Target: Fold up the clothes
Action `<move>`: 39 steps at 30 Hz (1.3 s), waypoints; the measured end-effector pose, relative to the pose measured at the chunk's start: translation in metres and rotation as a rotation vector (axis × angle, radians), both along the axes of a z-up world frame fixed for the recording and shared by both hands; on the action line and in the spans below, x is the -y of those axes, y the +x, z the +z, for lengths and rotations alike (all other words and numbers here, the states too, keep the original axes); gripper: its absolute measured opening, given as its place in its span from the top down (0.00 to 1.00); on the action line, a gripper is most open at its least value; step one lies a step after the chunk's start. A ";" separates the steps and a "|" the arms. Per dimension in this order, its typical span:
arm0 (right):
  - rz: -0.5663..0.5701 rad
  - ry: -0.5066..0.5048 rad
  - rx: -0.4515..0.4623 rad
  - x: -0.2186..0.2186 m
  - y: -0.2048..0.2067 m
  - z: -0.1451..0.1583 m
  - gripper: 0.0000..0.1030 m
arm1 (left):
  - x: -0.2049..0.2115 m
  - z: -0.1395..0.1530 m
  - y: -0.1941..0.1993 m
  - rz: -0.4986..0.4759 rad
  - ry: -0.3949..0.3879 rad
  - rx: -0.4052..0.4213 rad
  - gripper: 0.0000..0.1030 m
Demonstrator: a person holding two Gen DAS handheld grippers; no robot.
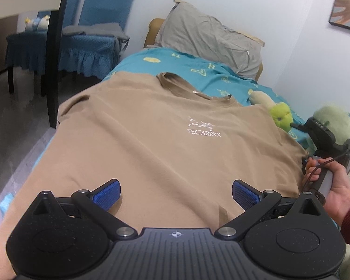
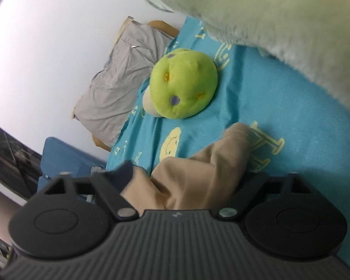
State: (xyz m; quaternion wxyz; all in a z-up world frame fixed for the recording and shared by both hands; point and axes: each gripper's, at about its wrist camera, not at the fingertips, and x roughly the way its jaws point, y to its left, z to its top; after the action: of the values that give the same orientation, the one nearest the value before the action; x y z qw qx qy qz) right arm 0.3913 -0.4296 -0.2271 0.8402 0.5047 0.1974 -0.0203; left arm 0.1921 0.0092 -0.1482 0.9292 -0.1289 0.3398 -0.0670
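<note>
Your left claw [image 1: 176, 194] is spread above the tan T-shirt [image 1: 156, 144]; your right claw [image 2: 186, 177] pinches its sleeve [image 2: 207, 163], fingertips hidden by cloth.

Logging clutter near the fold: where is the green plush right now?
The green plush lies on the blue sheet at the shirt's right, below the grey pillow; in the right wrist view it sits centre, beyond the sleeve.

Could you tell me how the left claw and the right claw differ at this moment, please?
The left claw is spread wide open above the tan T-shirt with nothing between its blue pads; the right claw has the shirt's sleeve bunched between its fingers. The left hangs over the shirt's lower part, the right at its side edge. Both share the same black build.
</note>
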 end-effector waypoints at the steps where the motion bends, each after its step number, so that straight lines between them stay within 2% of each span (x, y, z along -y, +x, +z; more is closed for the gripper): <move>1: 0.004 -0.011 -0.010 -0.002 0.002 0.003 0.76 | -0.001 -0.002 0.002 0.003 -0.004 -0.006 0.00; 2: 0.007 -0.025 -0.019 -0.005 0.003 0.007 0.88 | -0.001 -0.003 0.004 0.005 -0.007 -0.012 0.00; 4: 0.004 -0.101 -0.012 -0.014 0.000 0.023 0.89 | -0.002 -0.004 0.005 0.011 -0.012 -0.019 0.00; 6: -0.018 -0.228 0.008 -0.026 -0.005 0.045 0.90 | -0.004 -0.003 0.003 0.019 -0.019 -0.017 0.00; 9: -0.092 -0.379 0.012 -0.039 -0.017 0.070 0.90 | -0.005 0.003 -0.001 0.028 -0.023 0.005 0.00; 12: -0.179 -0.455 -0.021 -0.044 -0.030 0.081 0.90 | -0.005 0.013 -0.005 0.036 -0.007 0.049 0.00; 15: -0.208 -0.557 -0.053 -0.056 -0.031 0.088 0.90 | -0.007 0.025 -0.007 0.048 0.007 0.100 0.00; 17: -0.230 -0.659 -0.058 -0.076 -0.030 0.100 0.90 | -0.010 0.031 -0.007 0.066 0.013 0.125 0.00; 21: -0.231 -0.871 -0.001 -0.142 -0.021 0.135 0.90 | -0.021 0.043 -0.001 0.119 0.054 0.171 0.00; 23: -0.189 -0.976 0.030 -0.186 -0.014 0.141 0.90 | -0.031 0.049 0.000 0.152 0.073 0.189 0.00; 26: -0.022 -1.064 0.075 -0.252 -0.001 0.129 0.89 | -0.049 0.055 0.001 0.213 0.102 0.204 0.00; 28: 0.102 -1.064 0.055 -0.280 0.009 0.109 0.89 | -0.060 0.056 0.002 0.260 0.122 0.199 0.00; 30: 0.224 -1.053 0.034 -0.306 0.019 0.090 0.88 | -0.071 0.054 0.004 0.285 0.101 0.176 0.00; 31: 0.281 -1.014 0.015 -0.310 0.023 0.084 0.87 | -0.077 0.052 0.005 0.296 0.087 0.162 0.00; 33: 0.382 -0.921 -0.018 -0.309 0.029 0.075 0.82 | -0.082 0.047 0.011 0.298 0.056 0.125 0.00; 34: 0.421 -0.870 -0.027 -0.306 0.028 0.073 0.61 | -0.084 0.045 0.014 0.294 0.044 0.106 0.01; 35: 0.436 -0.824 -0.020 -0.300 0.020 0.076 0.27 | -0.085 0.043 0.016 0.286 0.034 0.093 0.01; 36: 0.439 -0.788 -0.008 -0.291 0.012 0.081 0.14 | -0.085 0.041 0.017 0.276 0.024 0.081 0.01; 37: 0.444 -0.753 0.002 -0.282 0.003 0.088 0.09 | -0.085 0.039 0.017 0.265 0.014 0.073 0.01; 39: 0.456 -0.702 0.010 -0.262 -0.013 0.108 0.09 | -0.082 0.037 0.016 0.236 -0.004 0.062 0.01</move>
State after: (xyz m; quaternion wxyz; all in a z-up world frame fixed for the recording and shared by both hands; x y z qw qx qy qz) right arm 0.3782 -0.1675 -0.1193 0.9450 0.1312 0.2813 0.1027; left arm 0.2081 0.0909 -0.1108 0.9404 -0.1679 0.2933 0.0382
